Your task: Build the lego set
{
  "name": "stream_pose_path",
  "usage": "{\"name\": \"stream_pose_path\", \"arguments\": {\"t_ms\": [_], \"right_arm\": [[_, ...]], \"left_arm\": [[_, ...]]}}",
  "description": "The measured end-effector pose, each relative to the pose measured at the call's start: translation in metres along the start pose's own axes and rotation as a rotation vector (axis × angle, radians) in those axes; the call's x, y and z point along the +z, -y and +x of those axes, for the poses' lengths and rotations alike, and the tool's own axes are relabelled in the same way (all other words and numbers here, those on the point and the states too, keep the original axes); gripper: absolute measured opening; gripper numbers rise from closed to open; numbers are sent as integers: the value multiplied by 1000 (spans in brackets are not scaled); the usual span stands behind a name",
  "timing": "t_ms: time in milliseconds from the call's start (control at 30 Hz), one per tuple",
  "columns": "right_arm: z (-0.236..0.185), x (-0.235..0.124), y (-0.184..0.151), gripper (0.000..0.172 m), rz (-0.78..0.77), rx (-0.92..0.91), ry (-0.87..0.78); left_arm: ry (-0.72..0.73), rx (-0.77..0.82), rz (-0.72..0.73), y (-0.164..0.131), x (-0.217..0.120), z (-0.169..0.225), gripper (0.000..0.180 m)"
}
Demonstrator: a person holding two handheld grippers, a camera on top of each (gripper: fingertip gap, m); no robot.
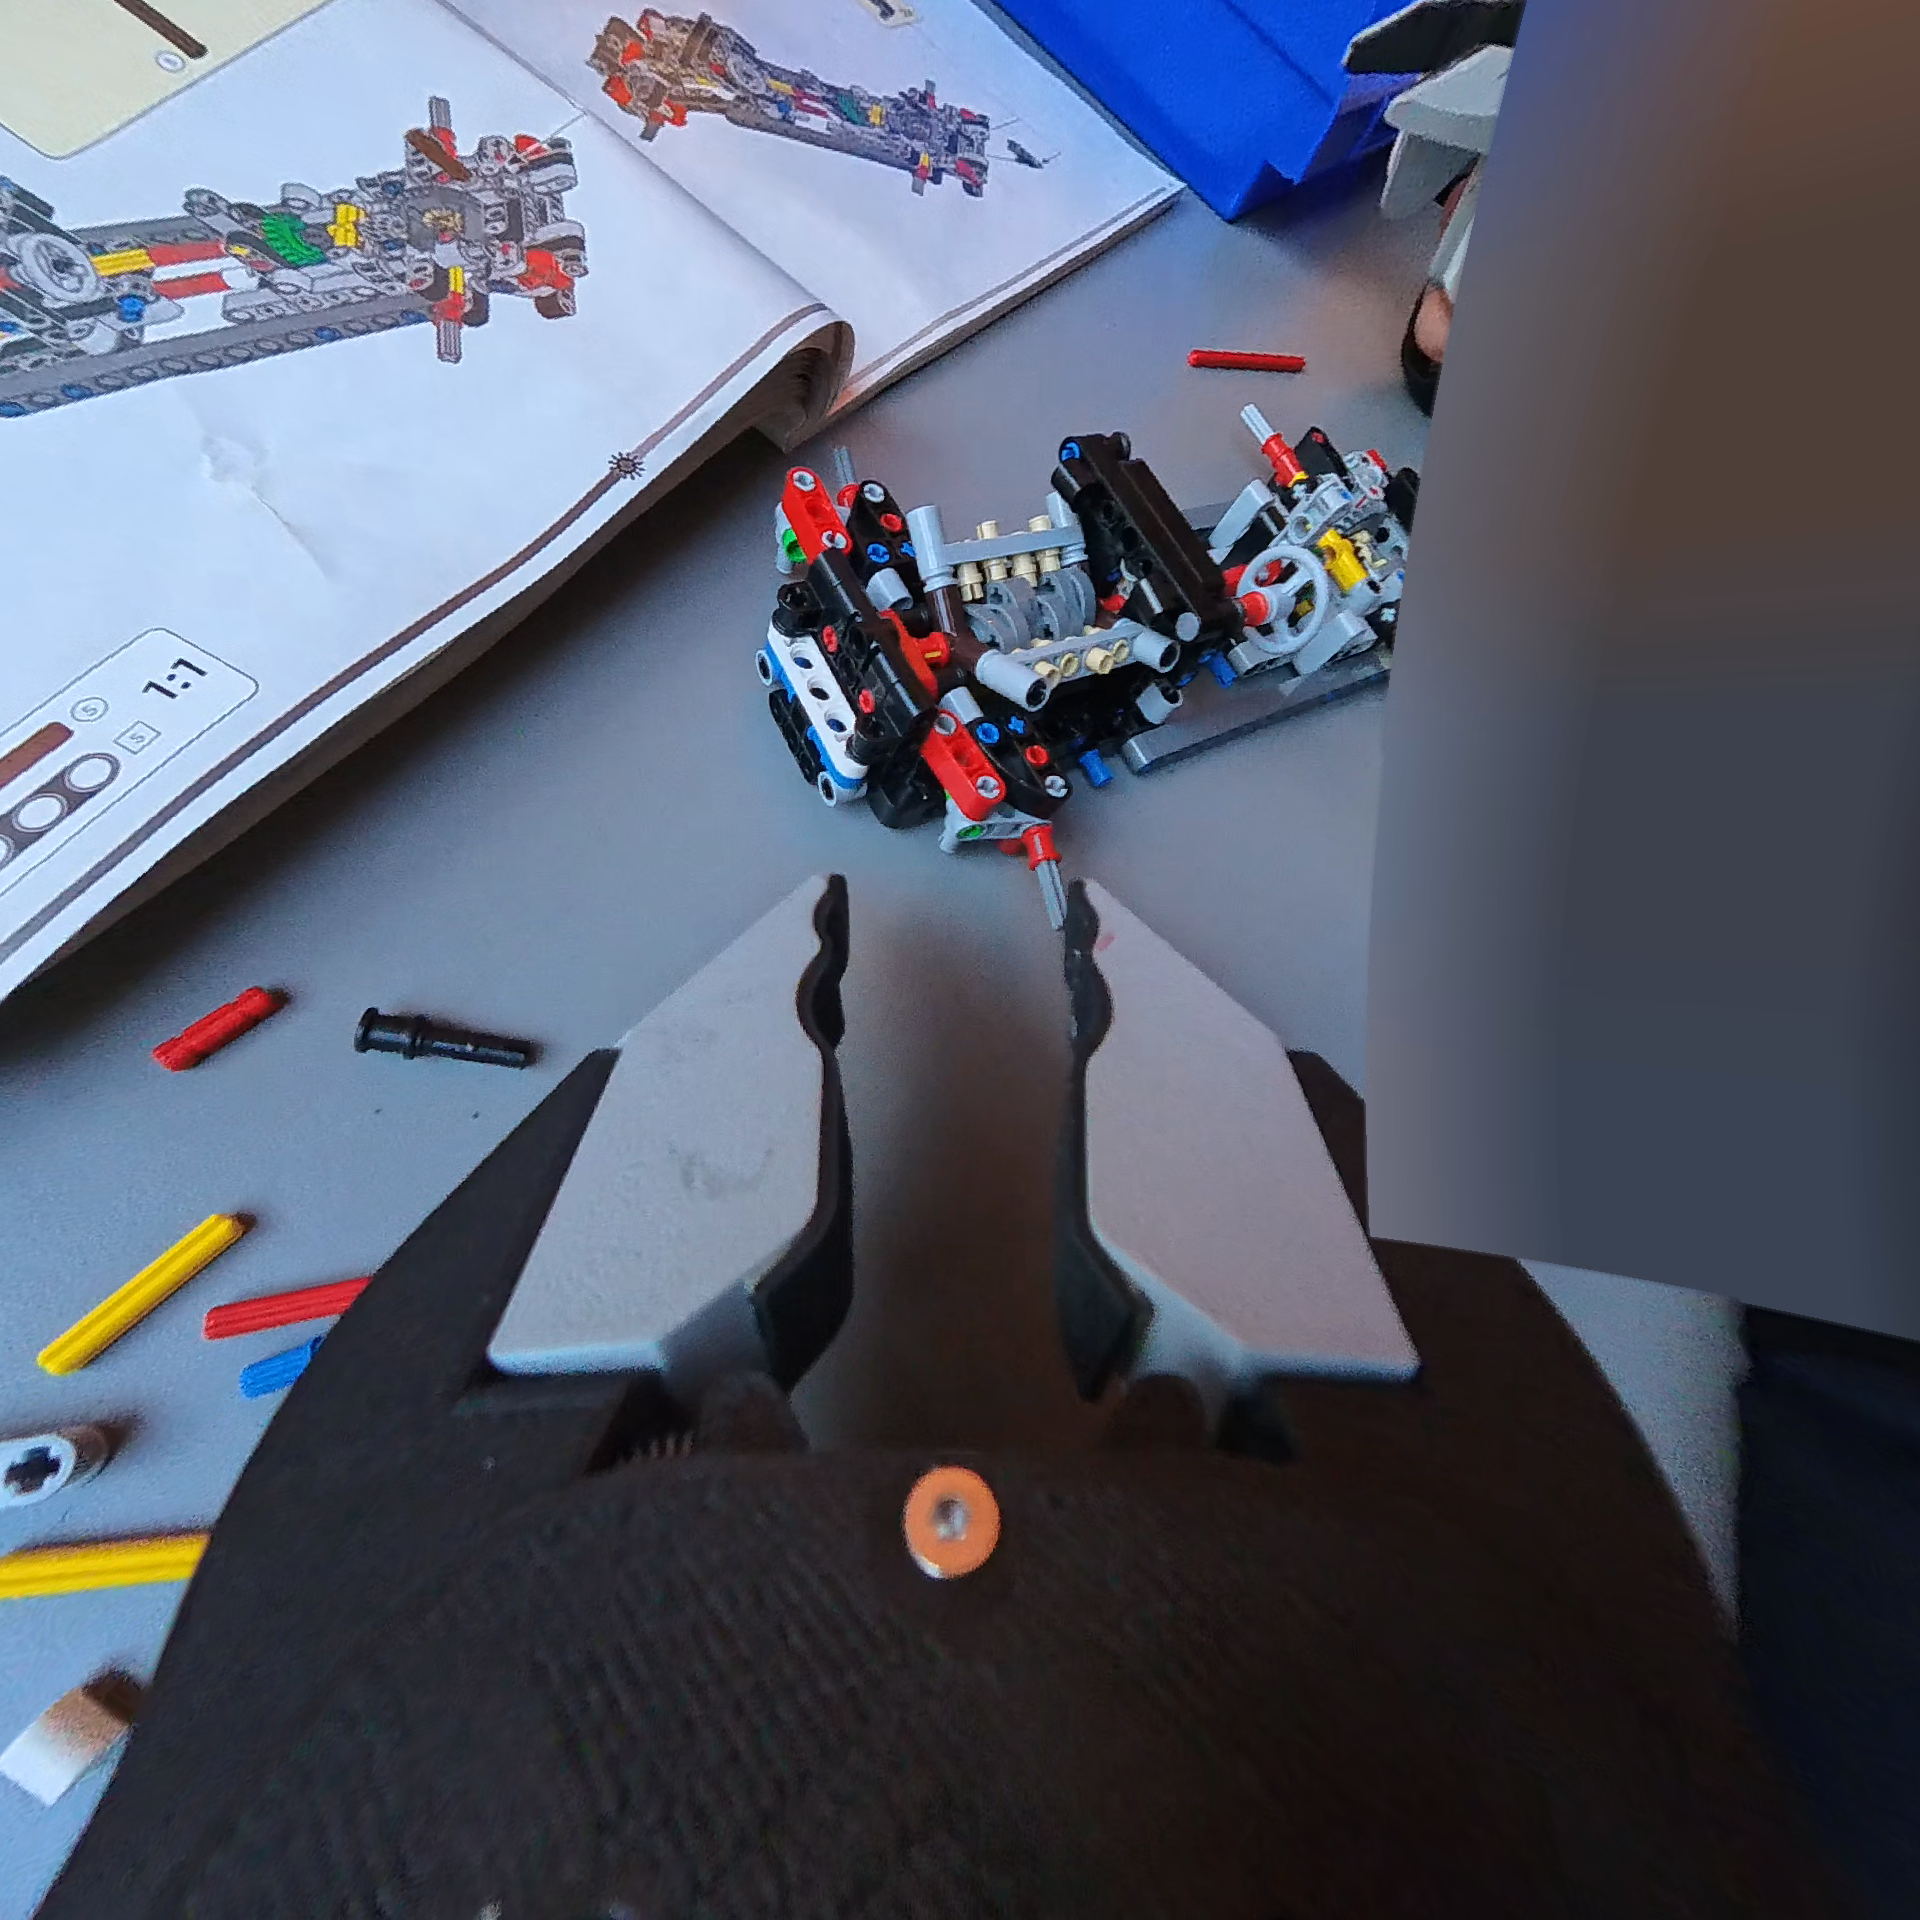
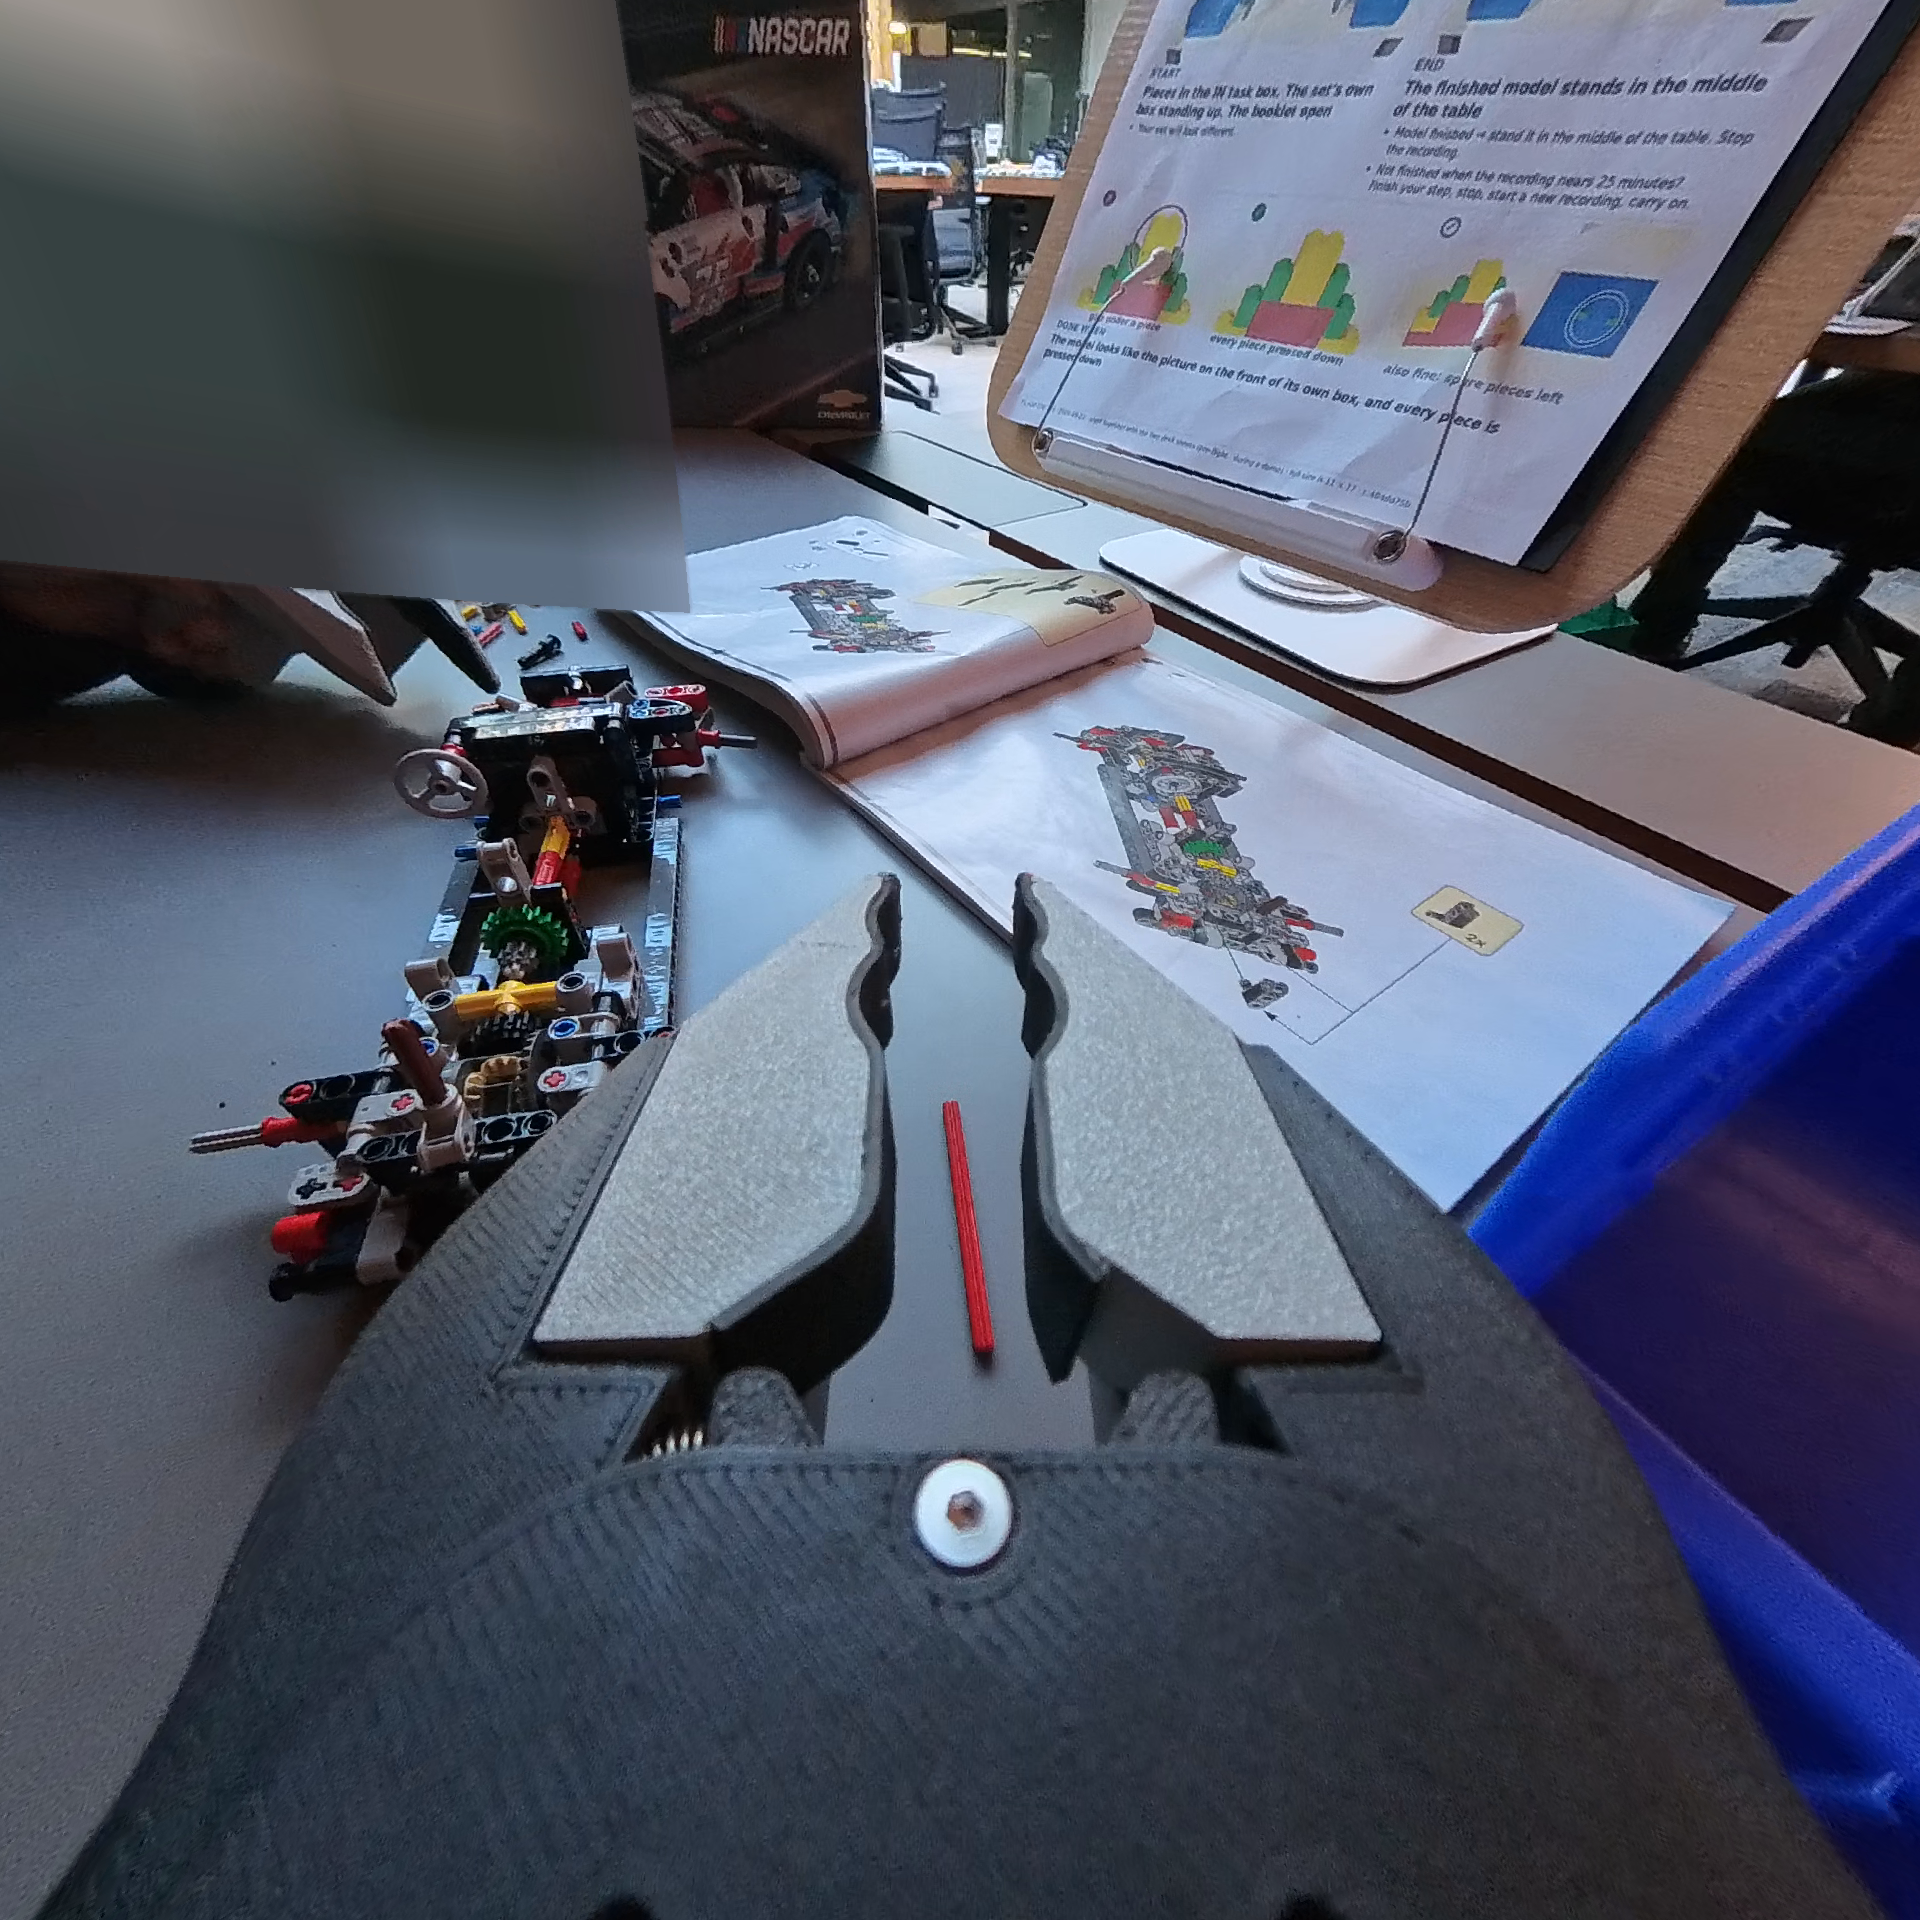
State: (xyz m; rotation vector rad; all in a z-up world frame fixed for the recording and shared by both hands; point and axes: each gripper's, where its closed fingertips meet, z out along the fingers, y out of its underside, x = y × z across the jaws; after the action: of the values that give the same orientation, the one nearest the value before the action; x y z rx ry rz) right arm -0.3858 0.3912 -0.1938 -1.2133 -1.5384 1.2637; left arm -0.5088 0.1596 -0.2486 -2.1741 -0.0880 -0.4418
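Left gripper [image 1: 956, 904]: fingers spread apart with nothing between them, hovering low over the grey worktop [image 1: 582, 831]. The tip of the right-hand finger [image 1: 1081, 935] is just beside, perhaps touching, a grey axle [image 1: 1049, 888] with a red bush that juts from the near corner of the brick-built chassis; cannot tell whether there is contact.

Right gripper [image 2: 956, 914]: fingers released, a narrower gap than the left's, grasping nothing. A thin red axle [image 2: 966, 1226] lies flat on the worktop below, seen in the gap between the fingers and clear of both pads.

Chassis model [image 1: 1039, 644]: part-built, in black, grey, red, white and blue, resting on the worktop just ahead of the left gripper. From the right wrist view it lies to the left of the right gripper [image 2: 520, 935], with a grey steering wheel [image 2: 442, 784] at the far end and a green gear [image 2: 525, 935] midway.

Instruction booklet [image 1: 416, 499]: open, lying flat beyond the model; its near edge passes just beyond the right gripper's fingertips.

Loose pieces near left gripper: black pin [image 1: 442, 1039], short red axle [image 1: 218, 1027], yellow axle [image 1: 140, 1294], another red axle [image 1: 286, 1307] and a blue piece [image 1: 275, 1371] partly under the gripper body. A further red axle [image 1: 1247, 361] lies beyond the model.

Blue bin [image 2: 1714, 1299]: close on the right gripper's right side.

Background: product box [image 2: 758, 208] standing upright, and a sheet on a wooden stand [image 2: 1455, 312] behind the booklet.
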Motion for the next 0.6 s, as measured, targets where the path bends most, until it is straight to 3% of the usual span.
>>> {"name": "stream_pose_path", "arguments": {"t_ms": [600], "right_arm": [[1, -1, 2, 19, 19, 21, 13]], "left_arm": [[-28, -57, 18, 2, 0, -3, 38]]}}
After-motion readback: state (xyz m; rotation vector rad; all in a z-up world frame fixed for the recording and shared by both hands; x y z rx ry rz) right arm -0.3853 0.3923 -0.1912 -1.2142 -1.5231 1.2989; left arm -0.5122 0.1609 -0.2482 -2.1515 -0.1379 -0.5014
